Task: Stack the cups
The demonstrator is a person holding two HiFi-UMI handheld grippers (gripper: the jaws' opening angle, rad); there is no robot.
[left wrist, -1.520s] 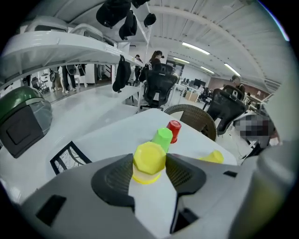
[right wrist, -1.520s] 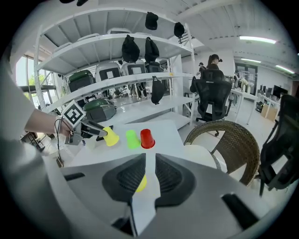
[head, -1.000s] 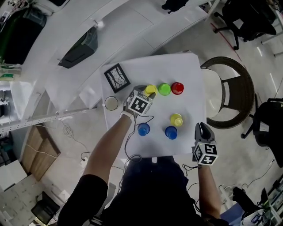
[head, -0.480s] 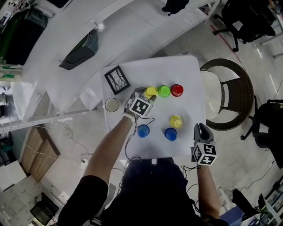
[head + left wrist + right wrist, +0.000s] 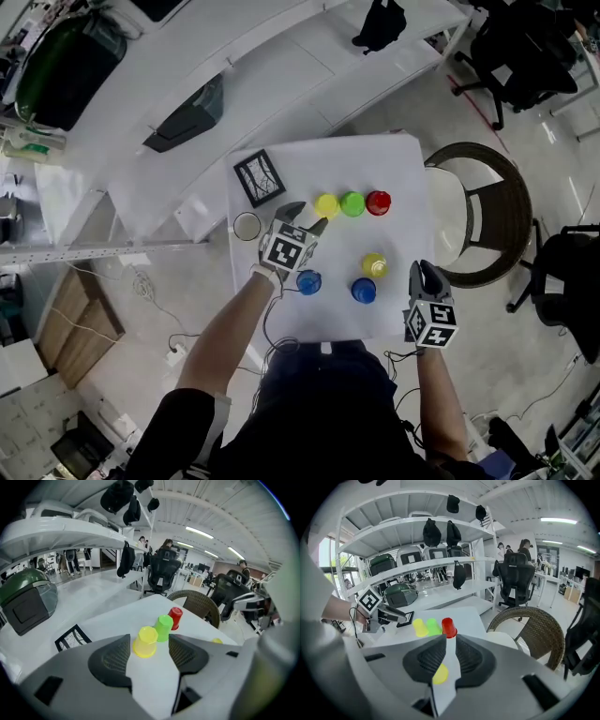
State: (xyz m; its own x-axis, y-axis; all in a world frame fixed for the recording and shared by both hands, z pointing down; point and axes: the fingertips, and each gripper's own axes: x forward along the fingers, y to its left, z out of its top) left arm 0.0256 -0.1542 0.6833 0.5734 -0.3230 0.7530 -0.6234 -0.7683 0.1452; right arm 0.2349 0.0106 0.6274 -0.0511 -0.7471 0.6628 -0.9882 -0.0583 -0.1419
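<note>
Six cups: all stand upside down and single on the white table (image 5: 403, 164); none is stacked, so the task looks barely begun.
Step in hand: probably the approach to a first pick, with the left gripper (image 5: 307, 217) lined up on the end yellow cup (image 5: 327, 204).
Next move: calls for easing forward until the pads flank that cup, closing gently on its thin wall, then lifting it clear and setting it over a neighbour.
At left: the left gripper has its jaws wide and opening; in its own view the end yellow cup (image 5: 146, 641) stands just beyond the tips, centred in the gap and untouched.
Back row: end yellow cup, green cup (image 5: 352, 202) and red cup (image 5: 378, 202) stand side by side, close together.
Front group: left blue cup (image 5: 308, 281), right blue cup (image 5: 364, 290) and second yellow cup (image 5: 374, 264) sit nearer the person.
Far right: the right gripper (image 5: 425, 277) sits at the table's right front edge, jaws nearly together with a thin slit and nothing in them; the second yellow cup is nearest, but apart.
</note>
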